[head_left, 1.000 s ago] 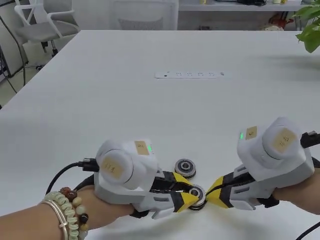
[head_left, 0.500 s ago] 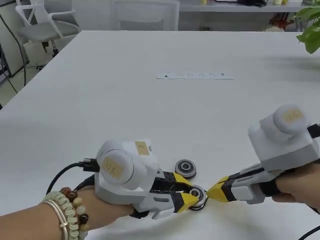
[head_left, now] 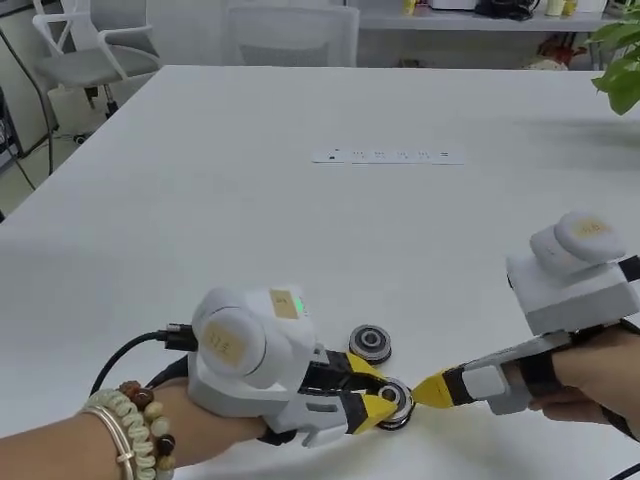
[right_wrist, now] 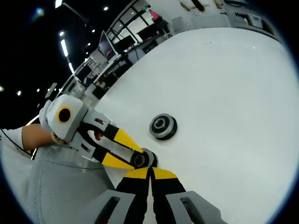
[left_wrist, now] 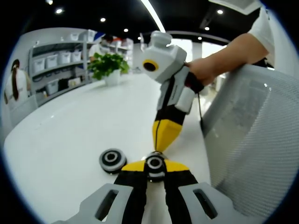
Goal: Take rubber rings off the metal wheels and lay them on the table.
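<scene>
**Two grippers meet at a small metal wheel near the front of a white counter**

The left gripper (head_left: 376,392) reaches in from the lower left of the head view. A beaded bracelet (head_left: 135,418) is on the wrist behind it. Its yellow-tipped fingers (left_wrist: 132,166) are clamped on either side of the held wheel (left_wrist: 155,165), a small metal wheel that sits low over the counter (head_left: 250,220).

The right gripper (head_left: 424,390) comes in from the right. Its fingers (right_wrist: 140,174) are pressed together with no gap between them. Their pointed tips touch the rim of the held wheel on the side facing away from the left gripper. Whether they pinch the wheel's rubber ring cannot be made out.

A second wheel (head_left: 371,342) lies flat on the counter just beyond the held one, apart from both grippers. A dark rubber ring (left_wrist: 112,171) is on its rim.

Farther back, near the middle of the counter, lies a white power strip (head_left: 388,156). An office chair (head_left: 85,45) stands past the far left corner, and green plant leaves (head_left: 620,70) show at the far right.
</scene>
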